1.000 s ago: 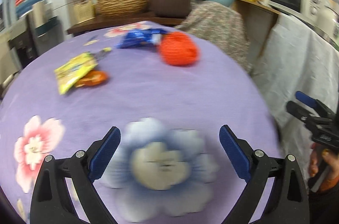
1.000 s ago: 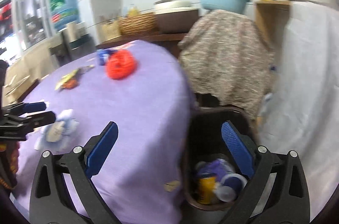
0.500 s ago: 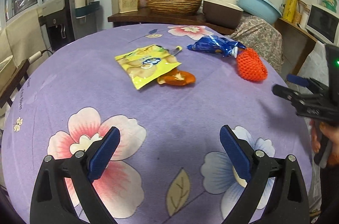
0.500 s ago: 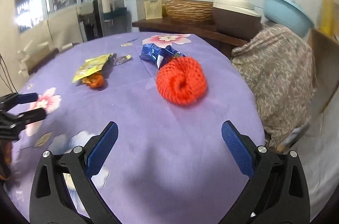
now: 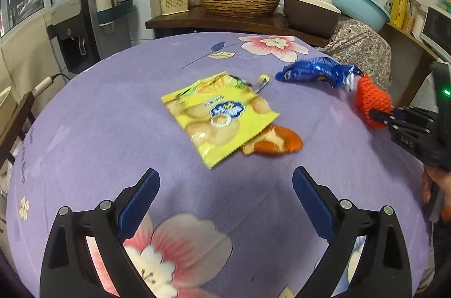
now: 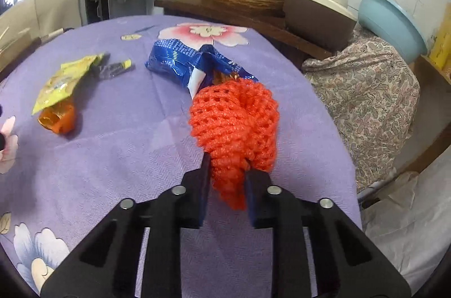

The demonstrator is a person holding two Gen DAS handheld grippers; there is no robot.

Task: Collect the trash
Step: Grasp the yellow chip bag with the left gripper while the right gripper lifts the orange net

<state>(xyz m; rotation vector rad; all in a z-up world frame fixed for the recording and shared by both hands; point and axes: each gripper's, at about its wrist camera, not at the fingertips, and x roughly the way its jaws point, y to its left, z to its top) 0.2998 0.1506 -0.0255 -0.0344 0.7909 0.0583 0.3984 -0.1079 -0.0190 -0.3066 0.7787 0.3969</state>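
**Right gripper clamps the foam net**

The right gripper [image 6: 225, 179] is clamped on the orange foam net [image 6: 235, 117], at 12 o'clock from it on the purple worktop [image 6: 126, 157]. The left gripper [image 5: 224, 193] gapes apart, the yellow snack bag [image 5: 220, 114] at its 12 o'clock.

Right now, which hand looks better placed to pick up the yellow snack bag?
Left. The left gripper is open and empty, pointed at the yellow snack bag just ahead of it. The right gripper is busy, its jaws shut on the orange foam net, farther from the bag.
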